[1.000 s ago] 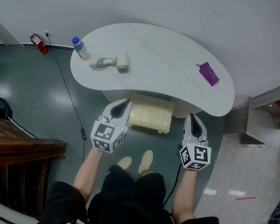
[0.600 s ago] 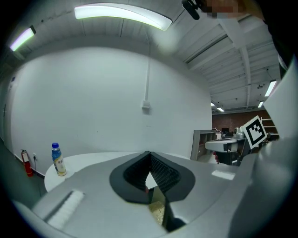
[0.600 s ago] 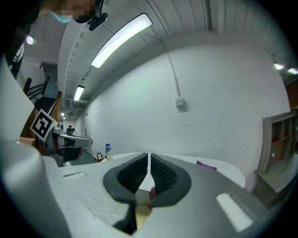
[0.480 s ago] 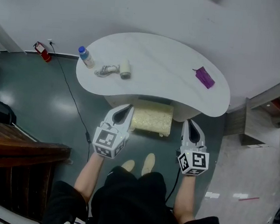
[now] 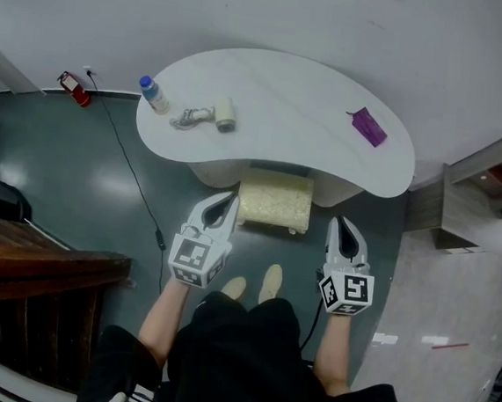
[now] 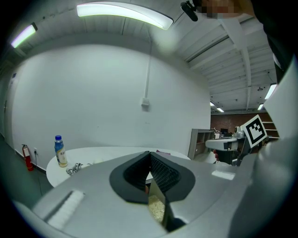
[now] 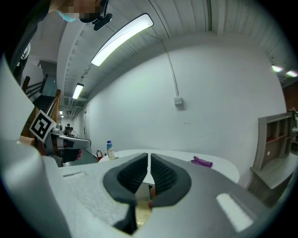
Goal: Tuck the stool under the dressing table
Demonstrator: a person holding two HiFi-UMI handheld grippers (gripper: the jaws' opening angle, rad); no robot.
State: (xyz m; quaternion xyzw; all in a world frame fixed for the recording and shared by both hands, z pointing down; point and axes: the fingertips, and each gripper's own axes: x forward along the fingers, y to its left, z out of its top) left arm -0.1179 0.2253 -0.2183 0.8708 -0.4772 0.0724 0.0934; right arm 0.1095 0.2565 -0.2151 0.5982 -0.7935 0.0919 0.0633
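A plain white wall (image 5: 277, 17) closes the far side. The floor (image 5: 60, 168) is glossy dark grey-green and gives way on the right to a pale, shiny surface (image 5: 453, 304). A grey open shelf unit (image 5: 478, 178) stands at the right, against the wall. At near left is a dark brown wooden structure of planks (image 5: 42, 264). A red fire extinguisher (image 5: 71, 87) sits at far left by the wall, near a socket (image 5: 88, 71) from which a black cable (image 5: 132, 180) runs nearward over the floor. Overhead, a long tube light (image 6: 125, 13) hangs under a white ribbed ceiling (image 6: 223, 51).
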